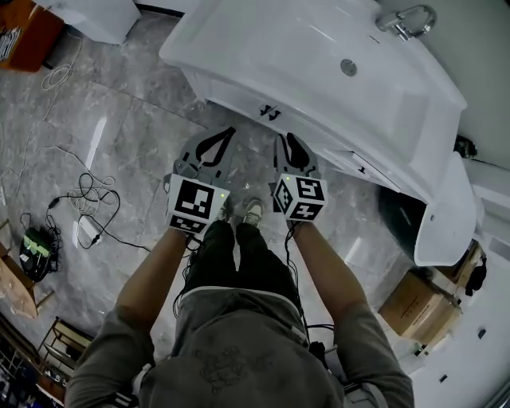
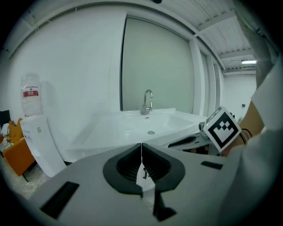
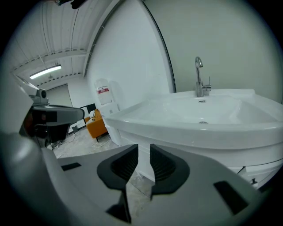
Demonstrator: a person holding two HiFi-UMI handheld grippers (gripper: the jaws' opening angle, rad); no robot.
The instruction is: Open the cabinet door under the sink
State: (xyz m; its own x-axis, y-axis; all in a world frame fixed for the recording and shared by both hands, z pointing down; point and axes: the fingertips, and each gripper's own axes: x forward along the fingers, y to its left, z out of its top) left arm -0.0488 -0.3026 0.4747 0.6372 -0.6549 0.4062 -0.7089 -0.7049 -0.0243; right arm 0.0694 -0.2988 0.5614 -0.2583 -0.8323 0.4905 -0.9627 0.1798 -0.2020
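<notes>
A white sink (image 1: 319,72) with a chrome tap (image 1: 406,20) stands ahead of me. Under its rim runs the white cabinet front (image 1: 231,97), with a small dark handle (image 1: 271,112) and a second handle (image 1: 362,168) further right. My left gripper (image 1: 229,132) is held in the air short of the cabinet, its jaws touching at the tip with nothing in them. My right gripper (image 1: 290,142) hovers beside it, with a narrow empty gap between its jaws. The left gripper view shows the sink (image 2: 141,126) beyond the left gripper (image 2: 141,145). Between the jaws of the right gripper (image 3: 144,150) I see the sink's rim (image 3: 194,132).
Loose cables (image 1: 88,199) trail over the grey marble floor at the left. A cardboard box (image 1: 418,307) and a white fixture (image 1: 450,215) stand to the right of the sink. An orange seat (image 3: 95,123) is off to the left. My feet (image 1: 243,211) are below the grippers.
</notes>
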